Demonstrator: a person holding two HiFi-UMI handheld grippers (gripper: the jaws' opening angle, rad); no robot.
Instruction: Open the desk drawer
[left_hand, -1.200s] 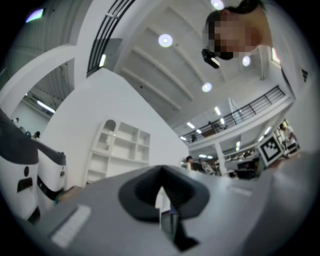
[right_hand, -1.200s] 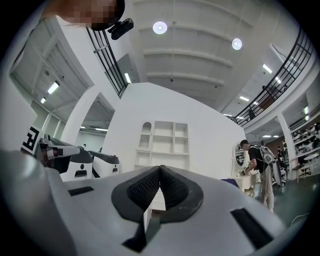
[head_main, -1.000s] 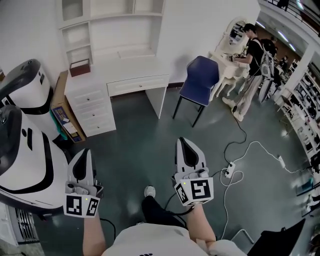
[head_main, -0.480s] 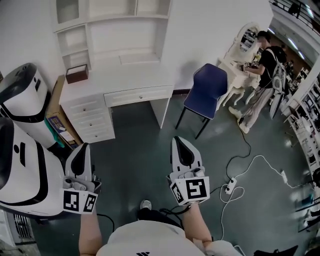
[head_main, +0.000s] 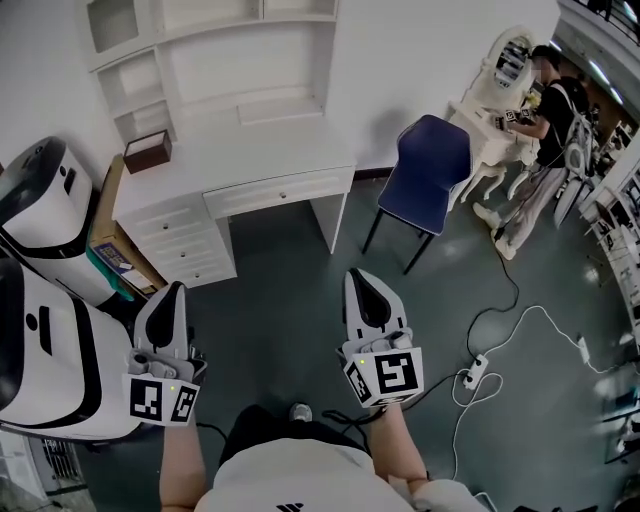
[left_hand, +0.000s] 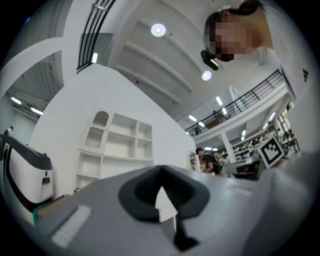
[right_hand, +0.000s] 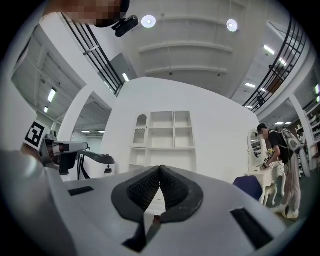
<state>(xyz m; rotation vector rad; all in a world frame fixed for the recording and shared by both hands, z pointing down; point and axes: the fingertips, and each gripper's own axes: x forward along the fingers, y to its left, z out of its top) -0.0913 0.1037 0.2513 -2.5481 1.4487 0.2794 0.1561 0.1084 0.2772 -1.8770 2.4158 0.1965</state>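
Drawer (head_main: 278, 192) is sitting shut under the top of the white desk (head_main: 250, 140), well ahead of both grippers, so the opening is not yet begun. Left gripper (head_main: 174, 295) and right gripper (head_main: 362, 282) are hovering with jaws clenched together on nothing. Floor (head_main: 280, 285) is lying open between them and the desk, with the blue chair (head_main: 428, 165) edging the right and the white machine (head_main: 50, 345) crowding the left.

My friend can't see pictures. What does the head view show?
A person holds a shut left gripper and a shut right gripper above a grey floor, facing a white desk whose wide drawer is closed. A blue chair stands right of it.
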